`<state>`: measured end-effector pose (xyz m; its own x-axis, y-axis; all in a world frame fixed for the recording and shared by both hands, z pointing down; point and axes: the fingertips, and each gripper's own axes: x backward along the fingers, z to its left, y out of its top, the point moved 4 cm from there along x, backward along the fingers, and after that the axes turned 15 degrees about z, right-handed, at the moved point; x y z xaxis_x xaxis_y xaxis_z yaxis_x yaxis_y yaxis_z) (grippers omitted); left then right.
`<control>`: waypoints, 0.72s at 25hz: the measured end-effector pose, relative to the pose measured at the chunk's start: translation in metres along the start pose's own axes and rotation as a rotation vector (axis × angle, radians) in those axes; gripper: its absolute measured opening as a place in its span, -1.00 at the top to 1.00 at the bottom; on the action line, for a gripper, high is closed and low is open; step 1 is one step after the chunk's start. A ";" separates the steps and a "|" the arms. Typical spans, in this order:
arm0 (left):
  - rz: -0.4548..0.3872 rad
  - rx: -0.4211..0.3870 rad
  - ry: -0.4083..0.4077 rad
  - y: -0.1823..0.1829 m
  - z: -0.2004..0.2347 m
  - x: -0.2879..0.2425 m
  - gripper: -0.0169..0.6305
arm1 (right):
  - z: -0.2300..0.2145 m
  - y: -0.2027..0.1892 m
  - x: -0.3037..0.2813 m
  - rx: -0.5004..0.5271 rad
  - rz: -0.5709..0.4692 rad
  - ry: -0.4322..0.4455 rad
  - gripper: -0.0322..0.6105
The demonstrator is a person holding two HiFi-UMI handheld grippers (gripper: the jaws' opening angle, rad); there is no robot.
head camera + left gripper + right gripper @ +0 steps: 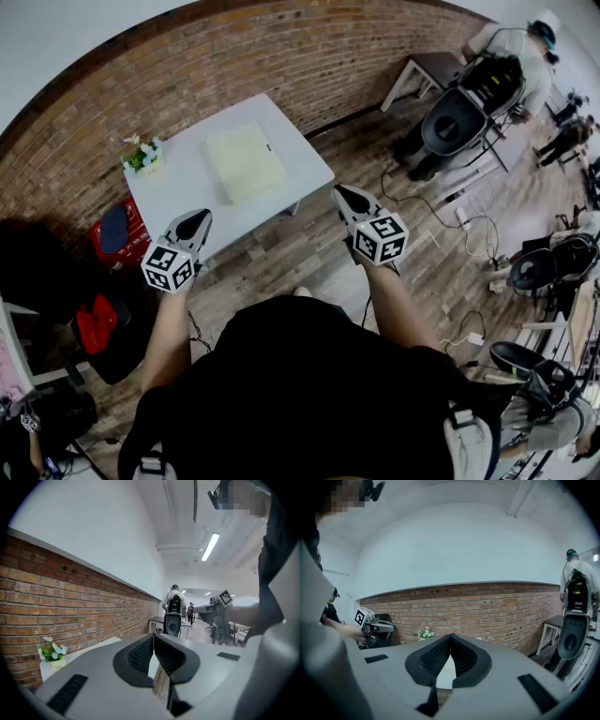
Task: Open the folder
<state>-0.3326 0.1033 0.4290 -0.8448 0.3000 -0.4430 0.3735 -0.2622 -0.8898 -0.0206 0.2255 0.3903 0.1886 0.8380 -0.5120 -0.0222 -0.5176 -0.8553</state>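
Folder (pixel 246 161) shut, untouched. Left gripper (pixel 200 217), right gripper (pixel 343 193) short of folder, both clenched, empty. Risk: folder shoved toward flowers (pixel 142 155) if cover edge missed.

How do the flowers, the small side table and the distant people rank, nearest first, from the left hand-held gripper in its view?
1. flowers, lower left.
2. small side table, centre, farther along the brick wall.
3. distant people, far background.
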 end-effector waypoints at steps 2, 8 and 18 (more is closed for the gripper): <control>-0.001 -0.008 0.013 0.001 0.004 0.001 0.89 | 0.001 0.004 -0.006 -0.001 -0.003 0.010 0.83; 0.001 -0.023 0.023 0.002 0.005 0.005 0.89 | 0.001 0.002 -0.012 -0.012 -0.007 0.017 0.83; 0.022 -0.012 0.077 0.020 0.020 -0.018 0.89 | -0.040 0.017 -0.046 -0.042 -0.035 0.061 0.83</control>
<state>-0.3178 0.0742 0.4208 -0.8046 0.3642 -0.4691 0.3966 -0.2585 -0.8809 0.0096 0.1709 0.4026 0.2485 0.8441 -0.4752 0.0265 -0.4963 -0.8677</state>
